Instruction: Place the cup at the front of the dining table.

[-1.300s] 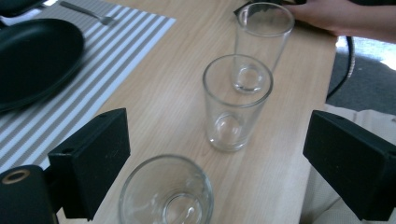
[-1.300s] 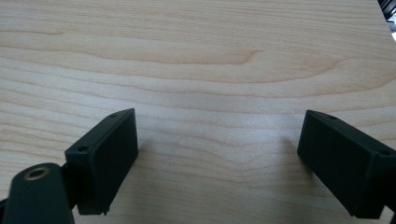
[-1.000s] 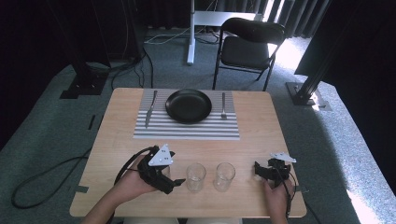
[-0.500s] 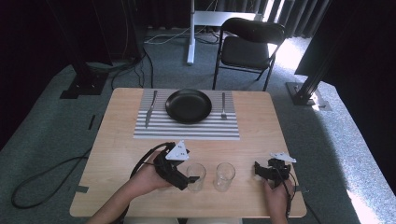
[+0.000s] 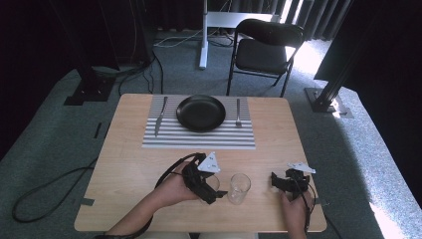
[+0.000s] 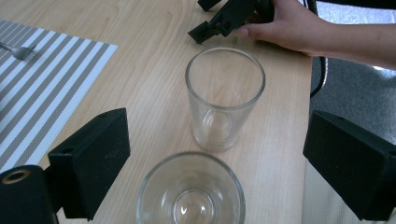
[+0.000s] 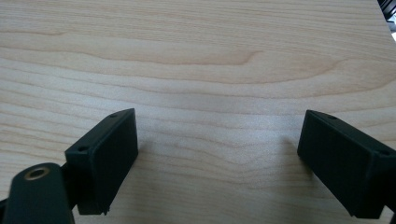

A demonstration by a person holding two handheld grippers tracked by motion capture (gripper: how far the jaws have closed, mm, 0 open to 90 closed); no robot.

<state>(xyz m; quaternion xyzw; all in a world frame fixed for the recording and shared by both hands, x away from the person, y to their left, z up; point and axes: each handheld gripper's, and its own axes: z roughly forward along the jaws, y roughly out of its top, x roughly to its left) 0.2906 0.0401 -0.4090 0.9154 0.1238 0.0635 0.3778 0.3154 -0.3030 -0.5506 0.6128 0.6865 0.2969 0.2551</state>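
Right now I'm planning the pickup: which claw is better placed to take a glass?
Left. The left claw is open around the near glass; the right claw faces bare table.

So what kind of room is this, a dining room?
More likely a lab or studio dressed as one. The wooden table has a striped placemat and black plate, but dark curtains, floor cables and a metal stand surround it.

Clear glasses point(image 6: 225, 98), black plate point(image 5: 200, 112), grey-and-white striped placemat point(image 5: 199, 138), pale wooden table point(image 5: 129, 169)
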